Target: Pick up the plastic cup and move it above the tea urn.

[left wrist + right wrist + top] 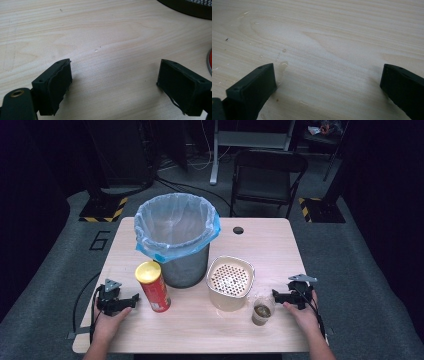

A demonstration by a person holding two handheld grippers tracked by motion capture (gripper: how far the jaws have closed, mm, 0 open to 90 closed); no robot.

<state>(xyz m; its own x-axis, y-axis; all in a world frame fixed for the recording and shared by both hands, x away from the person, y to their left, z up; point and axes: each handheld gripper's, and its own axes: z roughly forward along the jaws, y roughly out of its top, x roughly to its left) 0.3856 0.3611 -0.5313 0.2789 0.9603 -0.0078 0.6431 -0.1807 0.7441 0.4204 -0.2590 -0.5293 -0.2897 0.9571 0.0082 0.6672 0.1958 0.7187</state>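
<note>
Hand-held gripper on my right (278,296) rests on the desk (200,330) with jaws wide, empty, just beside the drink cup (262,312); my left hand-held gripper (131,301), equally agape, flanks the crisp can (153,286). A careless sideways nudge could tip either.

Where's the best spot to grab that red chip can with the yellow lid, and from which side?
Probably around the middle of the red chip can, coming level from the left with the left gripper, whose jaws are open. The can stands upright, slightly tilted, and its round body suits a side pinch; the bin crowds its right.
</note>
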